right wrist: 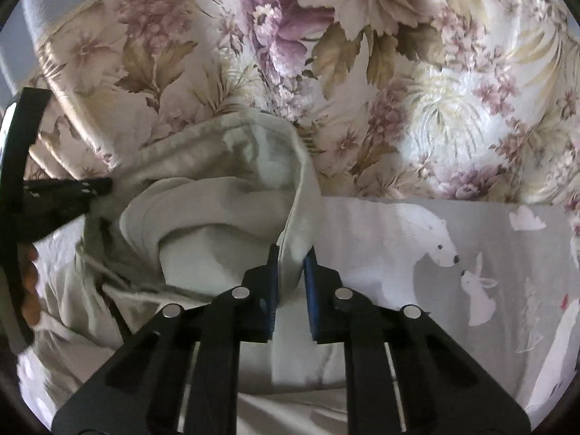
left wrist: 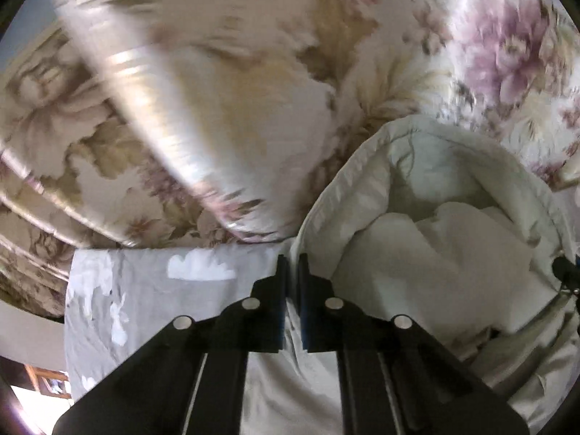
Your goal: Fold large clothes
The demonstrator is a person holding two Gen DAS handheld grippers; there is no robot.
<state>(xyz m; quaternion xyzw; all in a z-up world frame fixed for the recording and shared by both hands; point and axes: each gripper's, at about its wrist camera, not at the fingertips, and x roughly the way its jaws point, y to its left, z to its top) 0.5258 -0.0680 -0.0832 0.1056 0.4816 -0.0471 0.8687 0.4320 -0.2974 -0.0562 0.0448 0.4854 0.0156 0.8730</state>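
A cream hooded garment (left wrist: 446, 224) lies bunched on a grey sheet, its hood opening facing me. In the left wrist view my left gripper (left wrist: 291, 264) is shut on a thin fold of the garment's edge, with cloth showing between the blue pads. In the right wrist view my right gripper (right wrist: 291, 257) is shut on the rim of the hood (right wrist: 224, 152), a thicker fold of cream cloth pinched between its fingers. The left gripper (right wrist: 85, 188) also shows at the left of that view, on the other side of the hood.
The grey sheet (right wrist: 507, 253) printed with a polar bear (right wrist: 417, 243) and a rabbit lies under the garment. A shiny floral bedcover (right wrist: 362, 72) rises behind it and fills the far side. A person's hand (right wrist: 30, 290) shows at the left edge.
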